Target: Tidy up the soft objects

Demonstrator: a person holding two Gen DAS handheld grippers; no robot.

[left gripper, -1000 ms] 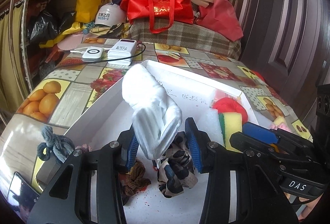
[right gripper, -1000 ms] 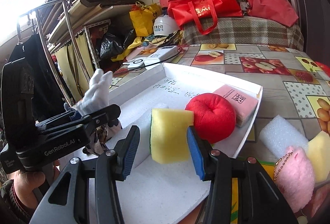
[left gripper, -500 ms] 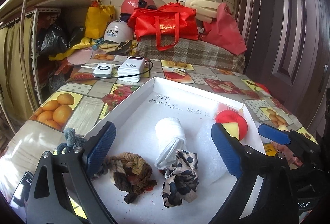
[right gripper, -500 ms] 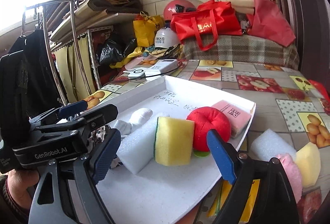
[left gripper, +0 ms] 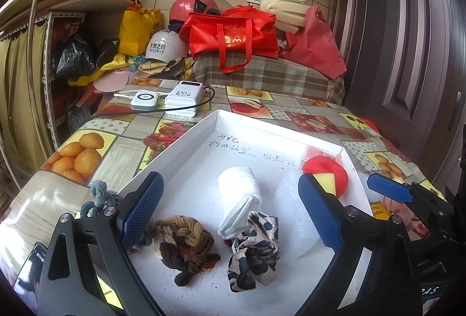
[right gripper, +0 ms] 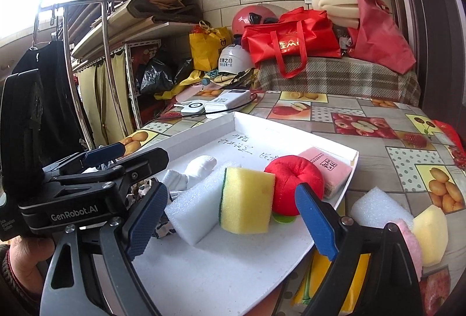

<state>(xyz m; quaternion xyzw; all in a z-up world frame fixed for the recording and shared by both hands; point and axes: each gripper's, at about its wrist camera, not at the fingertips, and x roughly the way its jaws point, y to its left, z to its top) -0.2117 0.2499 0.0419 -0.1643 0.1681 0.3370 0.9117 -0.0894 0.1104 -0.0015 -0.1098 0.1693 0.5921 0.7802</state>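
Observation:
A white tray (left gripper: 201, 132) lies on the fruit-print table. In it rest a rolled white sock (left gripper: 238, 191), a brown braided rope (left gripper: 186, 240), a spotted cloth (left gripper: 256, 249), a white foam block (right gripper: 195, 211), a yellow sponge (right gripper: 247, 199), a red plush ball (right gripper: 294, 176) and a pink packet (right gripper: 329, 167). My left gripper (left gripper: 229, 182) stands open over the sock and touches nothing. The jaws of my right gripper (right gripper: 231, 188) are opening. The yellow sponge stands between them, free of the pads.
Outside the tray, at its right, lie another white foam piece (right gripper: 375, 205), a pale yellow sponge (right gripper: 431, 231) and a pink fluffy thing (right gripper: 407, 237). A grey-blue rope knot (left gripper: 99, 196) sits left of the tray. Two power banks (left gripper: 183, 97) and a red bag (left gripper: 233, 33) lie beyond.
The left gripper opened and let go of the white sock, which now lies in the tray. The right gripper opened off the yellow sponge, which stays standing in the tray.

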